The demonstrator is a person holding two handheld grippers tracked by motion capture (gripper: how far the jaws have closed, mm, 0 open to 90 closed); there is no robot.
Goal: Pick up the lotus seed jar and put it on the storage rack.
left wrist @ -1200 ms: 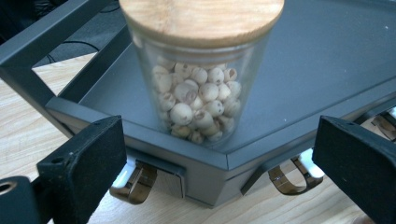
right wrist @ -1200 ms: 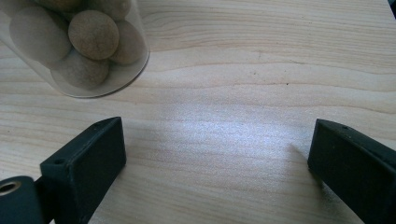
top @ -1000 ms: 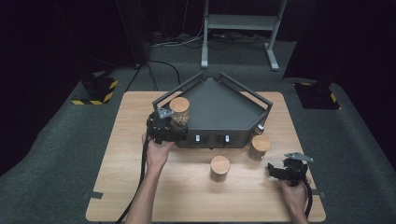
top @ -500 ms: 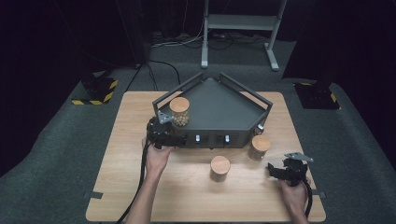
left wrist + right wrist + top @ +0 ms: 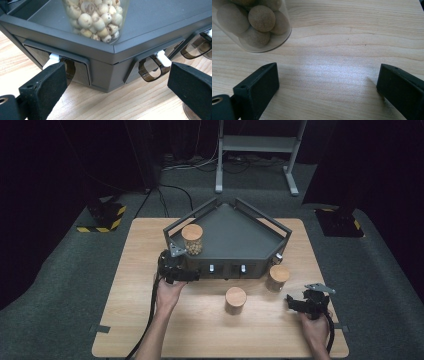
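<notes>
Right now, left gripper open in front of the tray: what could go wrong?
1. The jar of beads stands right at the tray's front corner; a bump from the left gripper could tip it.
2. Open jaws straddle the corner, close to the white latches; pushing forward could snag one.

A pale wood tabletop stands on a grey carpet floor. The room beyond is dark, with black surroundings on the left and at the far right. Behind the tabletop a grey metal stand rests on two feet, and black cables trail over the floor near it. Two black blocks with yellow-and-black hazard stripes sit on the floor, one at the left and one at the right. Light falls from above, brightest on the wood.
</notes>
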